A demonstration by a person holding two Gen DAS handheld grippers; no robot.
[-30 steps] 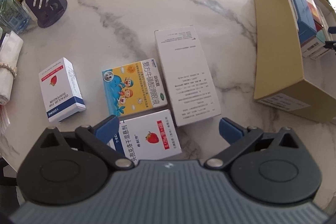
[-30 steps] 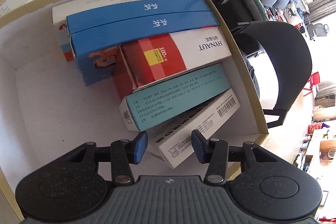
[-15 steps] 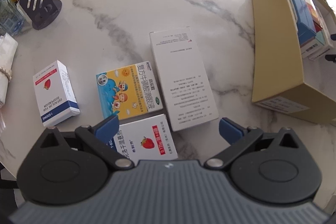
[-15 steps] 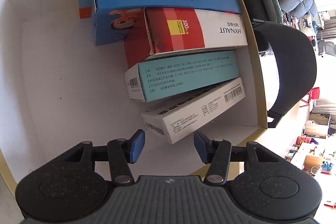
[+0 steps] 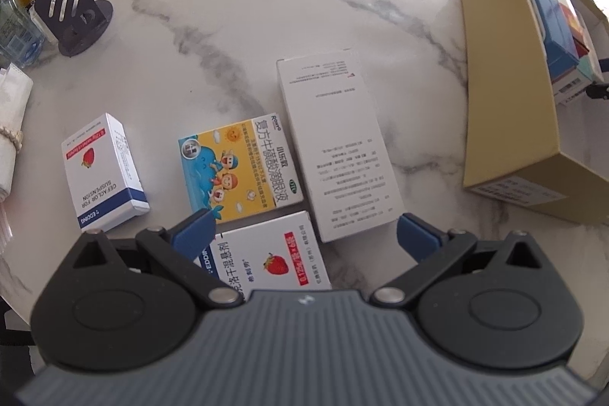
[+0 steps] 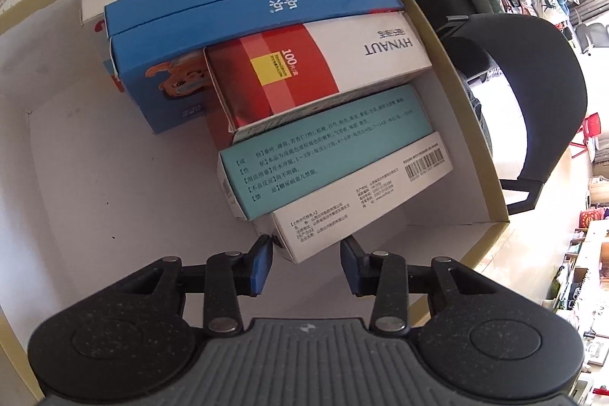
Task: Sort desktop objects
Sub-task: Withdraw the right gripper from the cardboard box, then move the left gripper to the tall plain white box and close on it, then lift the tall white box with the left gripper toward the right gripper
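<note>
Marble table (image 5: 304, 6), CEFACLOR box (image 5: 102, 174), tray (image 6: 464, 124), HYNAUT carton (image 6: 323, 67)

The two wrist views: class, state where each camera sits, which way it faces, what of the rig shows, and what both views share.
Left wrist: rides the left gripper, facing steeply down at the white marble table with four loose medicine packets; its blue-padded jaws stand wide open.
Right wrist: rides the right gripper, facing down into the tan cardboard storage box; its jaws are closing around the end of the white barcoded packet.
Shared: the storage box and yellow cartoon packet.
</note>
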